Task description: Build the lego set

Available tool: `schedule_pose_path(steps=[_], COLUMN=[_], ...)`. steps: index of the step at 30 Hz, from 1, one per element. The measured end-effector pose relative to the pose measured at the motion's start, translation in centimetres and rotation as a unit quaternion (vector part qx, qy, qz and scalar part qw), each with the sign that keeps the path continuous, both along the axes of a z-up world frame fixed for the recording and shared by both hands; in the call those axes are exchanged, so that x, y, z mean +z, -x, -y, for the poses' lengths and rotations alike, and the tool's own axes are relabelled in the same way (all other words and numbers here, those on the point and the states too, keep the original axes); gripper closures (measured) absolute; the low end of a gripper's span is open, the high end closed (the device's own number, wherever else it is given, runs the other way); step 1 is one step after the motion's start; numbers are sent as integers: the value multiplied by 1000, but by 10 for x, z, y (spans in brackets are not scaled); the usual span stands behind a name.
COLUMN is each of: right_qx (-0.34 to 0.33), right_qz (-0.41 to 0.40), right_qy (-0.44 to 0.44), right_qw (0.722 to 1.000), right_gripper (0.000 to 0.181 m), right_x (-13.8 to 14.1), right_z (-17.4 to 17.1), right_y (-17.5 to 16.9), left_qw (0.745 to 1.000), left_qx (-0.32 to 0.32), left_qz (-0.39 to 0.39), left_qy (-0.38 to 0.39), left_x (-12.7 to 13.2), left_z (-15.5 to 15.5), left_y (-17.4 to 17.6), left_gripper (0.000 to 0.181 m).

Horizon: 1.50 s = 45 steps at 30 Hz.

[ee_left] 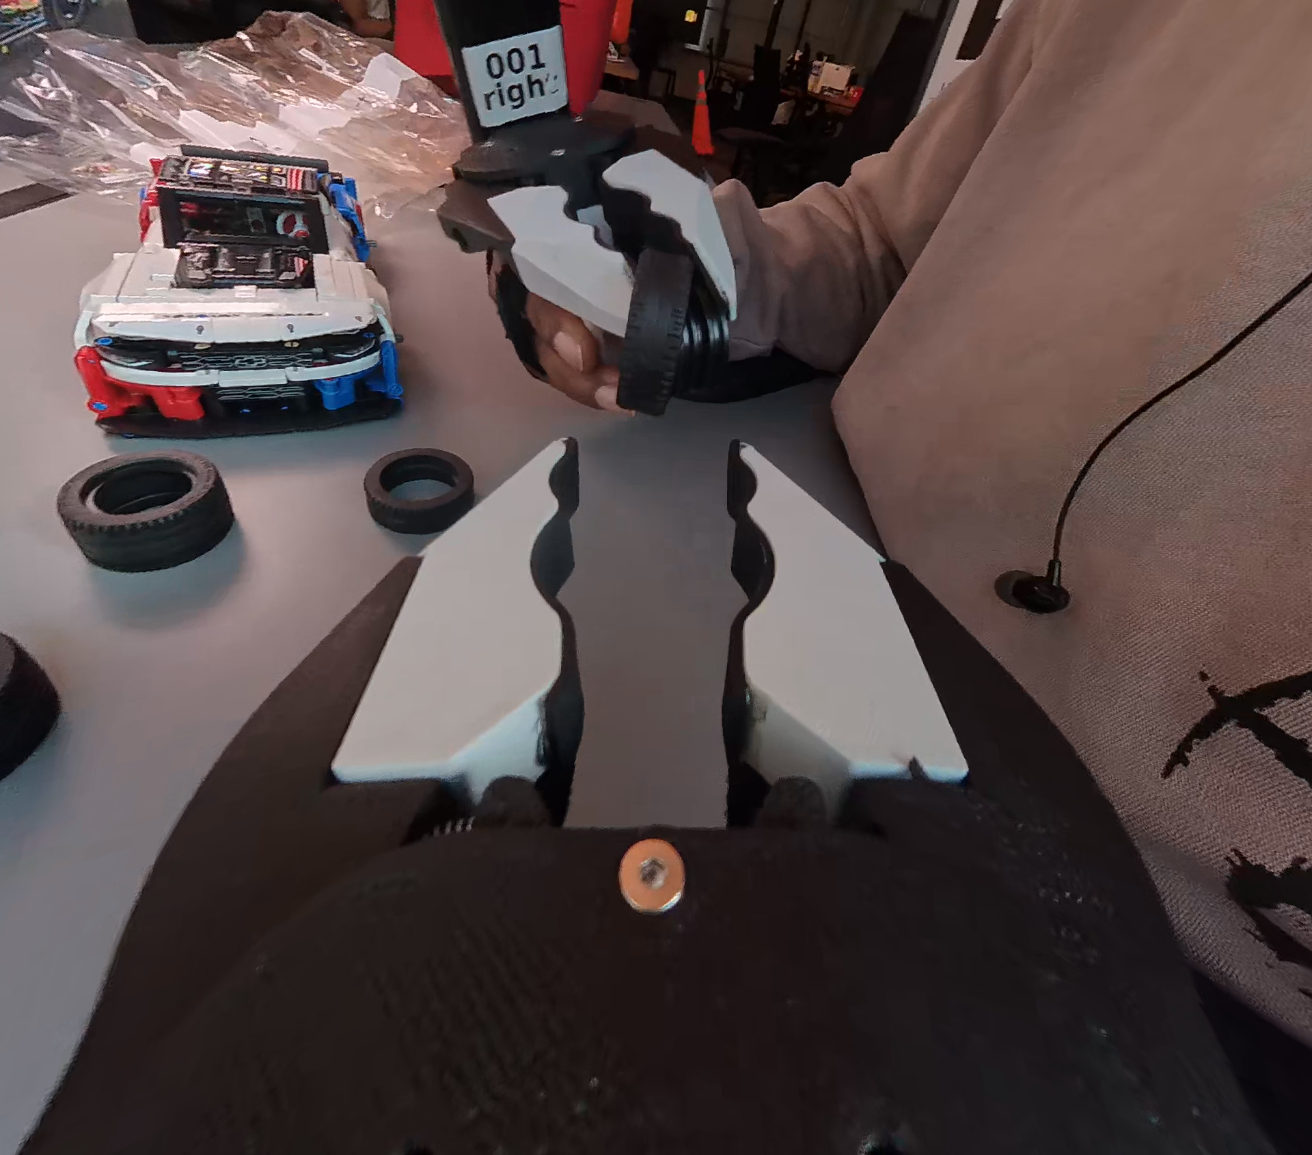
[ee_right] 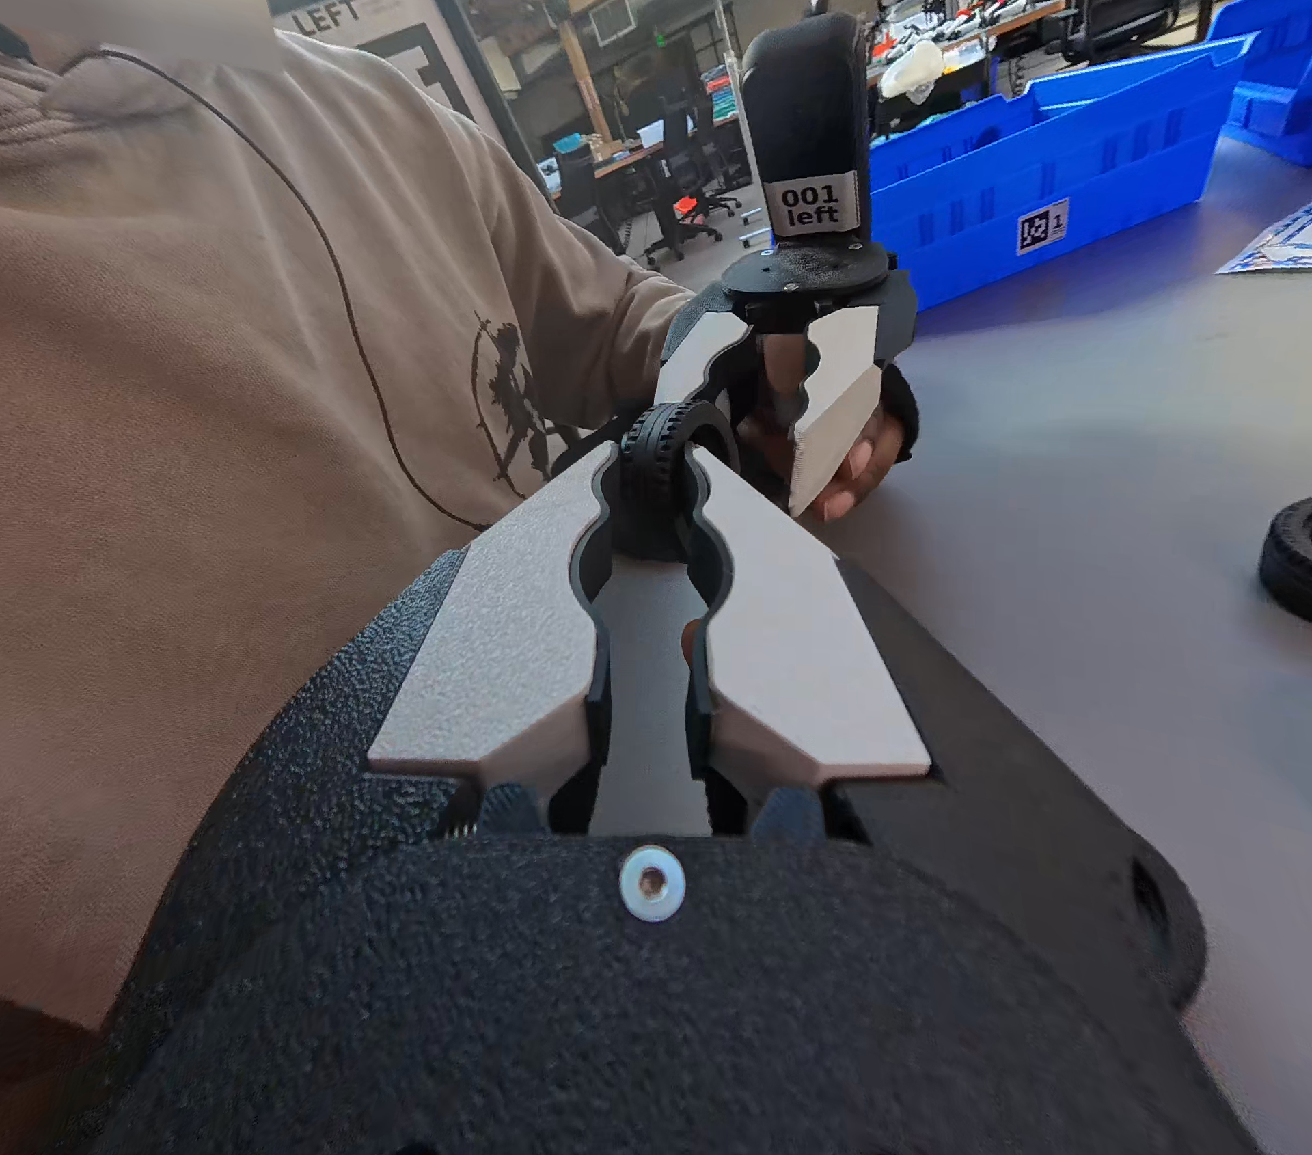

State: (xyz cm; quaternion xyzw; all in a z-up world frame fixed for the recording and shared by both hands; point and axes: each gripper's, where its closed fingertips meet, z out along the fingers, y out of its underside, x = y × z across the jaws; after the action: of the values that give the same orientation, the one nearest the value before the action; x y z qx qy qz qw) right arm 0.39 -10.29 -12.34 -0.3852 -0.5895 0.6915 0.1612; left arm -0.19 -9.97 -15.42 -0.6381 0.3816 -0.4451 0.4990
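Right gripper pinches a small black tyre at its fingertips; a black wheel rim sits against the tyre, best seen in the left wrist view. Whether rim and tyre are fully seated, cannot tell. The pair is held above the grey table, close to the person's torso.

Left gripper: fingers spread, nothing between them, pointed toward the held tyre and just short of it.

Car, white with red and blue trim, stands on the table well to the left. Two loose tyres lie in front of it: a larger tyre and a smaller tyre. Part of another shows at the left edge.

Step in hand, as judged: wheel assembly, tyre onto rim, ahead of mounting on the car.

Next move likely calls for the left gripper to close on the rim or the tyre's far side and press the two together squarely; soft rubber may slip or cock sideways.
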Motion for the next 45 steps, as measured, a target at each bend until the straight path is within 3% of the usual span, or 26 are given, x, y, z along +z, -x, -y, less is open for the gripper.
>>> schedule_pose_path(steps=[2,4,9,14,22,27,31,36,45], right_qx=[31,47,20,-8,-56,-33,-54,-73,-96], right_qz=[9,22,38,42,42,64,41,46,35], right_qy=[28,31,62,49,-28,-77,-67,40,63], right_qw=[999,998,997,998,997,994,995,995,993], right_gripper=[168,168,167,165,161,160,160,164,165], right_x=[1,-2,-4,-9,-19,-32,-24,-16,-5], right_z=[8,15,4,-7,-16,-6,-8,-18,-28], right_y=[-1,0,8,14,17,16,19,29,36], left_qw=[1000,999,1000,1000,998,997,996,995,992], left_qx=[-23,-43,-23,-1,18,8,20,60,123], left_qz=[-2,-8,0,-1,-15,-28,-11,0,-8], left_qy=[-9,-17,0,27,66,78,84,82,4], left_x=[2,2,4,-1,-11,-16,-9,-7,8], left_z=[7,14,7,-2,-10,-8,-11,-22,-32], left_y=[-10,-18,-12,-4,1,-4,-2,6,19], left_gripper=[137,144,163,164,168,168,168,168,168])
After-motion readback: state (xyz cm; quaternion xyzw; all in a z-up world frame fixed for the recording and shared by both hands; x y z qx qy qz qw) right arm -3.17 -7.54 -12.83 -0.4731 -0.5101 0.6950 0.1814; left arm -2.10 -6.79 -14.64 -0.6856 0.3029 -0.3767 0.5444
